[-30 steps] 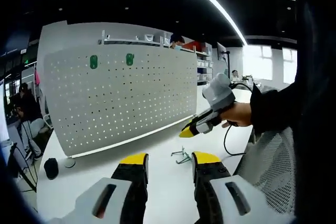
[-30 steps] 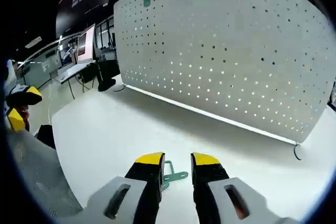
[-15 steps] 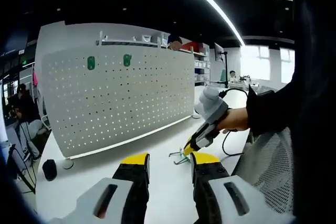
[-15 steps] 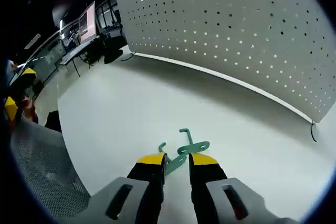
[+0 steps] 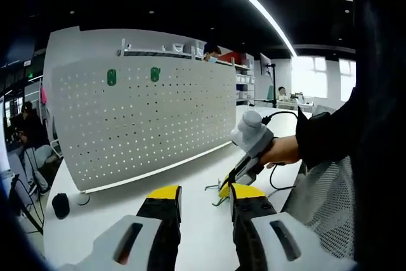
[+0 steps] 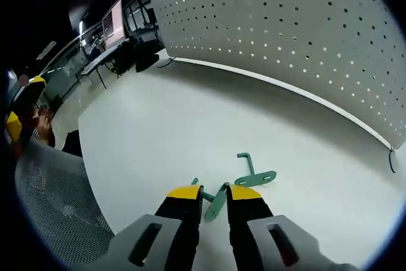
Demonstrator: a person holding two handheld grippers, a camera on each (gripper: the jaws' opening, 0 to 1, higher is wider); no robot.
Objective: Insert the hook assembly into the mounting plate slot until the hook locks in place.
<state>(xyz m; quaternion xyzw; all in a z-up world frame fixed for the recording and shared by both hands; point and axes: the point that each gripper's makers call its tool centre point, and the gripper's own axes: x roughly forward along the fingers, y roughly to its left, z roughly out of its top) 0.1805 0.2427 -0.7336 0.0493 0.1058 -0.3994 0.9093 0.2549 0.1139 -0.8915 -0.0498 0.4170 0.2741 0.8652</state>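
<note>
A white pegboard [image 5: 146, 118] stands upright on the white table [image 5: 190, 233] and carries two green hooks [image 5: 111, 77] near its top. Two loose green hooks lie on the table. One green hook [image 6: 217, 201] sits tilted between my right gripper's [image 6: 215, 193] yellow tips, with a gap still showing on its left side. The other hook [image 6: 255, 176] lies just beyond them. My left gripper [image 5: 205, 193] hangs open above the table with nothing in it. In the left gripper view, the right gripper [image 5: 224, 186], held by a hand, points down at the hooks [image 5: 213, 188].
A grey mesh chair back [image 6: 51, 220] is close on the near side, also visible as the chair [image 5: 327, 201]. A black puck [image 5: 61, 204] and a cable lie by the pegboard's left foot. The left gripper [image 6: 18, 125] shows at the right gripper view's left edge. Desks and people fill the background.
The right gripper has come down and forward over the hooks, and its jaws have narrowed around one, which now stands tilted between them. The left gripper has barely moved.
</note>
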